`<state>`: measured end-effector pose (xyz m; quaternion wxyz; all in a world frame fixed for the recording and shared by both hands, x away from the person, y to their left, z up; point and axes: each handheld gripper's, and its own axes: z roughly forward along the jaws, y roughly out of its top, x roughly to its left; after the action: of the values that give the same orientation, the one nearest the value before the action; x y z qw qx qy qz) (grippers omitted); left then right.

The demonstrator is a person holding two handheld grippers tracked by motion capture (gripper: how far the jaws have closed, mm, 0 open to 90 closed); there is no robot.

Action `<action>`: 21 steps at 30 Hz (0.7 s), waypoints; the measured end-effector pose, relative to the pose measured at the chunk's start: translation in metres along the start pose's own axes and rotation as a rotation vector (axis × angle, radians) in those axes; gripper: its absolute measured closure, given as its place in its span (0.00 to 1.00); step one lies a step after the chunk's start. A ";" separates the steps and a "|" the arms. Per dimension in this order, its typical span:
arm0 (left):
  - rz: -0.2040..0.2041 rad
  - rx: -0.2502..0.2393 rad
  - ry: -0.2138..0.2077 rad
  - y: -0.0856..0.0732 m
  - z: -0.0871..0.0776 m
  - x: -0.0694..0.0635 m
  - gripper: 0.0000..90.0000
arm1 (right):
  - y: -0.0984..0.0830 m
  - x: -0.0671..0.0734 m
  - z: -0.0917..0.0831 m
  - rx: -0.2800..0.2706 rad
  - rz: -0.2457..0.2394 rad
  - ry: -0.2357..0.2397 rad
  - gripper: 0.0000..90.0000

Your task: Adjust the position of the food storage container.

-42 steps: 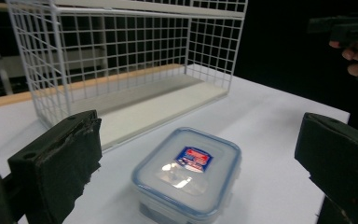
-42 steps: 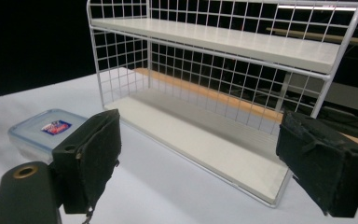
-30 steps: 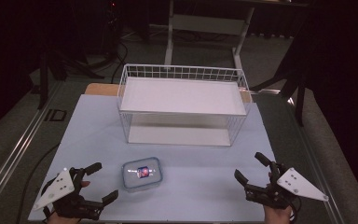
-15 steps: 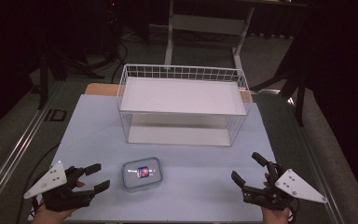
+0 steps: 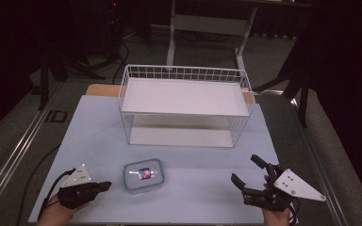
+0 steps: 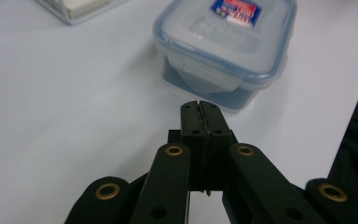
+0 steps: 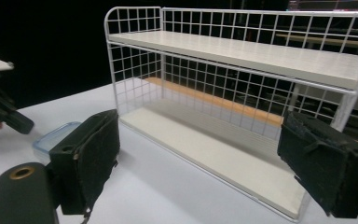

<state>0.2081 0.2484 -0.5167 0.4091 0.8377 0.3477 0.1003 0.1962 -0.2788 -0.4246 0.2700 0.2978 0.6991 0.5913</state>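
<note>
Food container [image 5: 143,175] sat untouched on the desk [image 5: 193,155] before the wire shelf rack [image 5: 185,110]; my left gripper [image 5: 104,186], just closing emptily, lay beside the container, my right gripper [image 5: 246,177] gaped wide.

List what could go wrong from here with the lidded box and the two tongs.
1. The left tongs have just closed with nothing between them, tips just short of the lidded box; pushing on like this would likely shove the box, not grip it.
2. The box looks wide, so shut tongs must reopen first.
3. The right tongs stand open well away from the box, so nothing steadies it if it slides on the table.
</note>
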 end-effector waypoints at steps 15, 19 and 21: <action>0.008 0.055 -0.047 0.018 0.031 0.001 1.00 | -0.002 -0.002 0.001 0.005 0.011 0.024 0.15; 0.002 0.053 -0.048 0.023 0.038 0.004 1.00 | -0.003 -0.002 0.002 0.015 0.013 0.032 0.15; 0.003 0.056 -0.045 0.026 0.043 0.004 1.00 | -0.004 -0.003 0.003 0.013 0.016 0.038 0.15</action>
<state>0.2431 0.2134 -0.5253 0.3933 0.8513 0.3398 0.0721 0.1997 -0.2794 -0.4285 0.2500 0.2940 0.7056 0.5942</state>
